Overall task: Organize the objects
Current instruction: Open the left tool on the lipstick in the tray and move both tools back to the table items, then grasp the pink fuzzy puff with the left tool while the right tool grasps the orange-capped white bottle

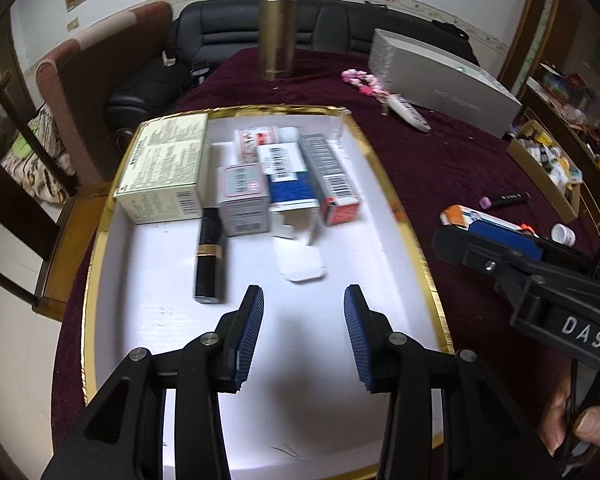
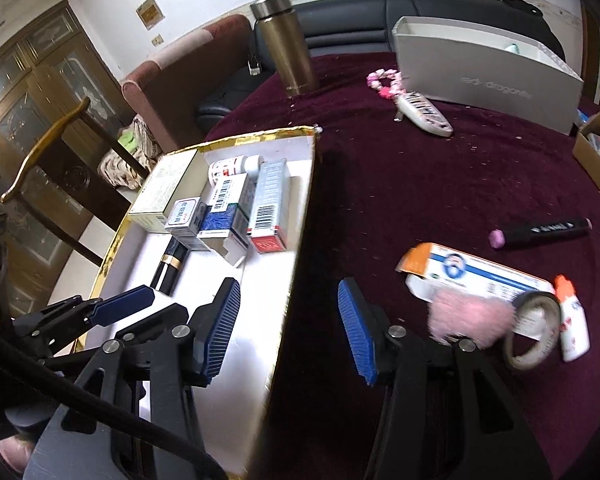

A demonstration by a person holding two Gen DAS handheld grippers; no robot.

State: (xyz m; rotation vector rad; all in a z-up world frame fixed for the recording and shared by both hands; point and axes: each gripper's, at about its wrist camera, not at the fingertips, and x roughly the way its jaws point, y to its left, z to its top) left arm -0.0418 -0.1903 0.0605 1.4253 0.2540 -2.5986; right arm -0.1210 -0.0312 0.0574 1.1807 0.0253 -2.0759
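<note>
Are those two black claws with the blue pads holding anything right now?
No. The left gripper hangs open over the bare floor of the gold-rimmed box, and the right gripper stands open astride the box's side wall, with nothing between its pads.

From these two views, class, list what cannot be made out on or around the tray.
- Pink fluffy item: right wrist view, motion-blurred, identity unclear.
- Cardboard box contents: left wrist view, too small, cut by the lens rim.
- Medicine boxes in the tray: print blurred, unreadable.
- Tray's near edge: left tool hides it.

"DAS" on the right gripper (image 1: 496, 248) body, "red dragonfly" on the grey box (image 2: 496, 80)
</note>
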